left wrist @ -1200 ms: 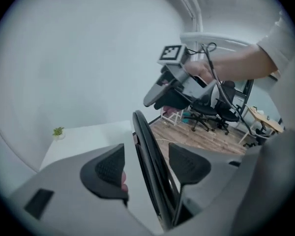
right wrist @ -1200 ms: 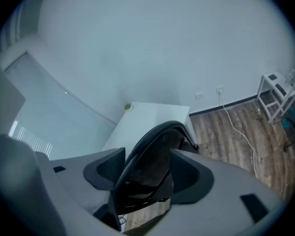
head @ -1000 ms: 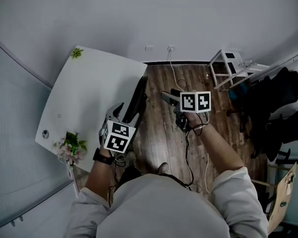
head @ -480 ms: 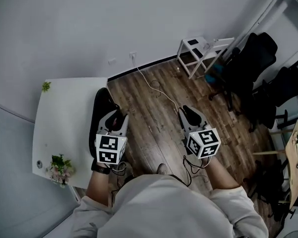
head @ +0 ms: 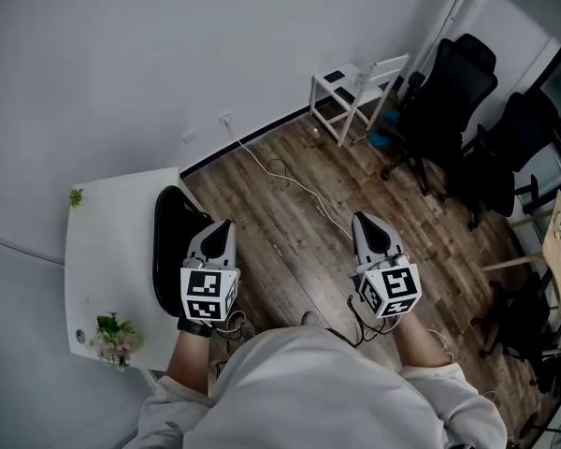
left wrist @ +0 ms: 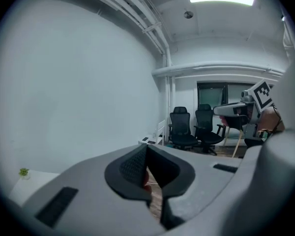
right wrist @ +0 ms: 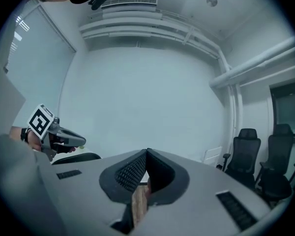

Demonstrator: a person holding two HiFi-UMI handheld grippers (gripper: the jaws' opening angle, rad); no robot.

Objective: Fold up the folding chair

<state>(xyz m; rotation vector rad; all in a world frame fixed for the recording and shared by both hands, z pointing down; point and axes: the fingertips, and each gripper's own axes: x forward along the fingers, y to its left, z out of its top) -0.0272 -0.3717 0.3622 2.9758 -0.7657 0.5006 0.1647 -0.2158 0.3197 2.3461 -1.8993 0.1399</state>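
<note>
The folded black folding chair (head: 168, 243) leans against the right edge of the white table (head: 103, 251). My left gripper (head: 222, 228) hovers just right of the chair's seat and does not touch it; its jaws are shut with nothing between them. My right gripper (head: 365, 221) is held over the wooden floor, well away from the chair, also shut and empty. The left gripper view has its pads (left wrist: 137, 165) pressed together, and the right gripper (left wrist: 236, 109) shows at its right. In the right gripper view the left gripper (right wrist: 64, 139) floats above the chair's dark edge (right wrist: 77, 157).
A flower bunch (head: 115, 335) and a small green plant (head: 76, 196) sit on the table. A white stool (head: 351, 87) stands by the far wall, with black office chairs (head: 449, 92) to its right. A white cable (head: 290, 185) trails across the floor.
Both grippers have drawn back from the chair toward my body and their jaws have closed. The head view has swung right. The chair stays leaning against the table.
</note>
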